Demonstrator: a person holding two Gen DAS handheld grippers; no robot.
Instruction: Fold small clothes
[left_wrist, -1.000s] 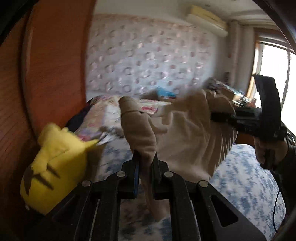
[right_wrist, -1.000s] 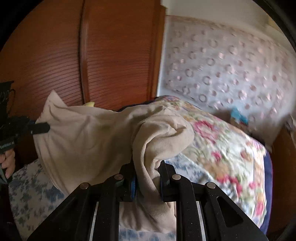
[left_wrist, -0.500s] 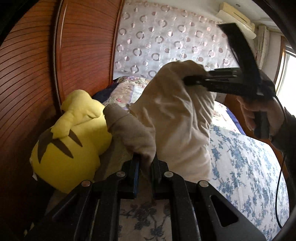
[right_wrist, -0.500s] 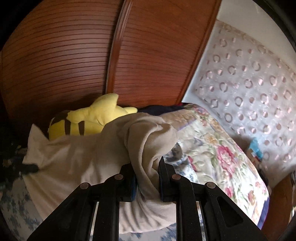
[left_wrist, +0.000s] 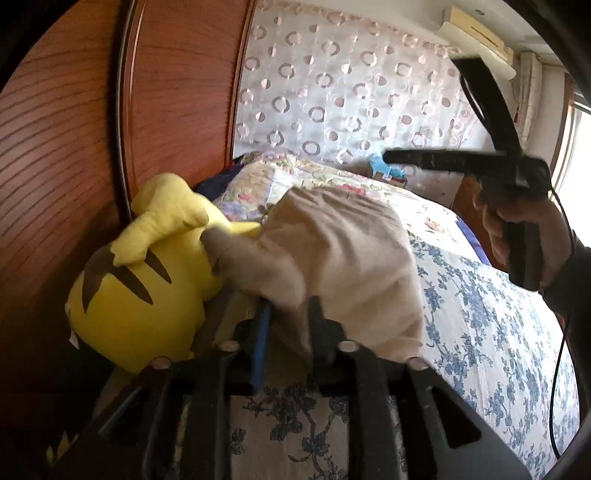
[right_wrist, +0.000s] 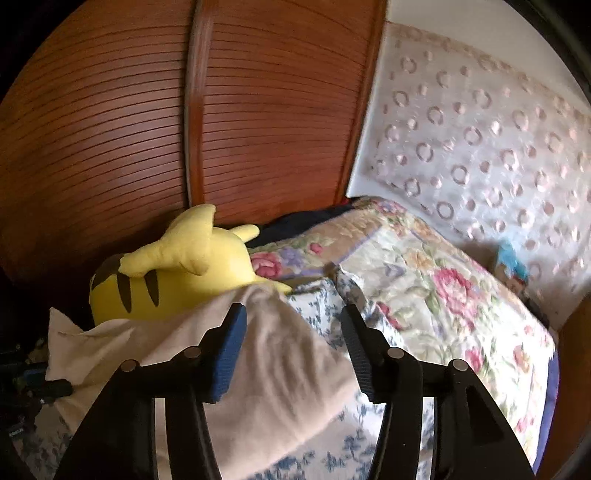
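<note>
Beige garment (right_wrist: 266, 373) lies lengthwise from plush toy (right_wrist: 173, 273) toward cameras; both grippers' jaws just opened, left gripper (left_wrist: 288, 314) and right gripper (right_wrist: 291, 332) straddling cloth.

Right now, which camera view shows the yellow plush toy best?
The left wrist view: the yellow plush toy shows nearly whole there, with its brown stripes, beside the beige garment. In the right wrist view the garment hides the toy's lower part.
</note>
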